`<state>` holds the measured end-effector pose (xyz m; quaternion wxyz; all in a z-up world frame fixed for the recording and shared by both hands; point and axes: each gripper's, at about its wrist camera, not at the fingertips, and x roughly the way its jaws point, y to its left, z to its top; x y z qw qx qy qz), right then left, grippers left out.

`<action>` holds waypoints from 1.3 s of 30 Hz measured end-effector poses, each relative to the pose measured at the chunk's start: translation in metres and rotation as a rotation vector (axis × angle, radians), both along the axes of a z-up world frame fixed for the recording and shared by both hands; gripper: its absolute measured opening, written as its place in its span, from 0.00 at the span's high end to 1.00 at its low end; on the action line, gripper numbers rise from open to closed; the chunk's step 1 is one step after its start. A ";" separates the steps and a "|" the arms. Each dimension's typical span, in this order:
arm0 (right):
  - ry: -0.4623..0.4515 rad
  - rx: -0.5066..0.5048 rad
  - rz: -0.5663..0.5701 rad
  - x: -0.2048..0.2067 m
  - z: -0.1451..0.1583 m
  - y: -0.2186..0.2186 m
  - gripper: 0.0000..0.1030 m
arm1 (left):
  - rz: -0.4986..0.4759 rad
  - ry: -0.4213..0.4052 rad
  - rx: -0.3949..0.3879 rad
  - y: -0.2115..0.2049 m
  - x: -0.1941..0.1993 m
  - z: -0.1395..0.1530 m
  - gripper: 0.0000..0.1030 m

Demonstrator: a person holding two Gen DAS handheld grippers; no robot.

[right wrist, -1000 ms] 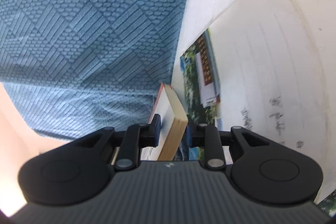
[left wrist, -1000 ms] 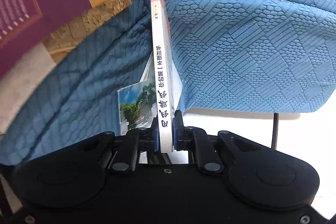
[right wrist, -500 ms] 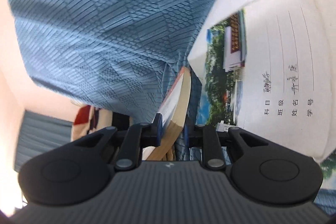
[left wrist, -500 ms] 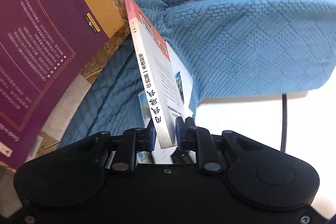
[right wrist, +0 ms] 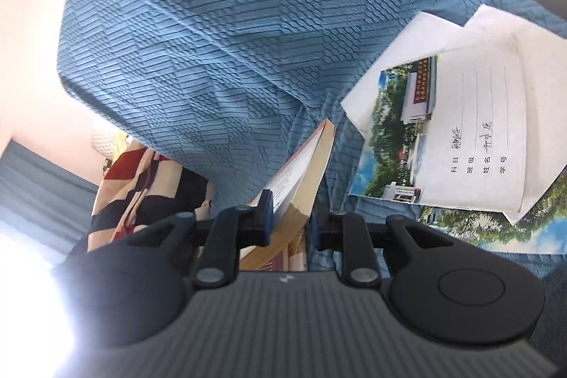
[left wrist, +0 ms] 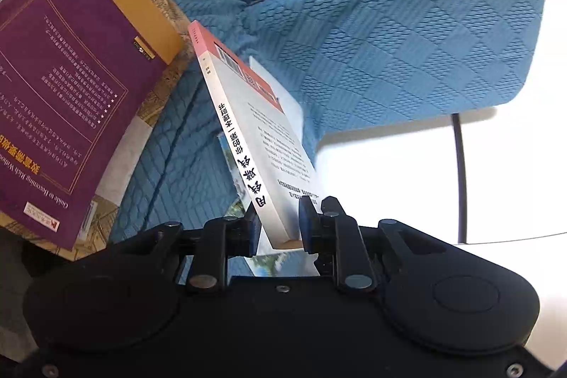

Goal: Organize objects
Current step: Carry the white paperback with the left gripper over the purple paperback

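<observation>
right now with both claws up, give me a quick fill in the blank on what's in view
1. The left claw has a book between its ____.
2. The big book lying on the sofa has a ____ back cover.
3. The sofa fabric is ____.
4. The notebook shows a photo of trees and a ____.

Missing words: pads; purple; blue; building

2 books (left wrist: 248, 130), 1 notebook (right wrist: 460, 137), 2 cushions (left wrist: 389, 41)

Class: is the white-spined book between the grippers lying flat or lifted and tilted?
Lifted and tilted. The book slants up off the blue cover, held at one end by the left gripper and the right gripper.
</observation>
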<state>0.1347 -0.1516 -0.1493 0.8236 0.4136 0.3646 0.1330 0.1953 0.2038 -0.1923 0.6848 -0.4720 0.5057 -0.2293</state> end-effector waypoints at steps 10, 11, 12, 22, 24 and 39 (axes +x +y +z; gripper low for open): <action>-0.036 -0.049 -0.011 -0.019 0.056 0.025 0.76 | -0.034 -0.042 -0.029 0.026 -0.013 0.046 0.80; -0.041 -0.056 -0.013 -0.020 0.062 0.030 0.76 | -0.037 -0.047 -0.034 0.030 -0.012 0.050 0.80; -0.049 -0.069 -0.014 -0.020 0.068 0.035 0.76 | -0.038 -0.052 -0.042 0.034 -0.011 0.054 0.80; -0.074 -0.118 -0.040 -0.020 0.111 0.080 0.76 | -0.051 -0.083 -0.076 0.079 0.001 0.087 0.79; -0.083 -0.120 -0.043 -0.019 0.118 0.089 0.76 | -0.055 -0.099 -0.074 0.089 0.003 0.096 0.79; -0.085 -0.134 -0.049 -0.030 0.104 0.143 0.76 | -0.062 -0.228 0.038 0.134 -0.007 0.103 0.77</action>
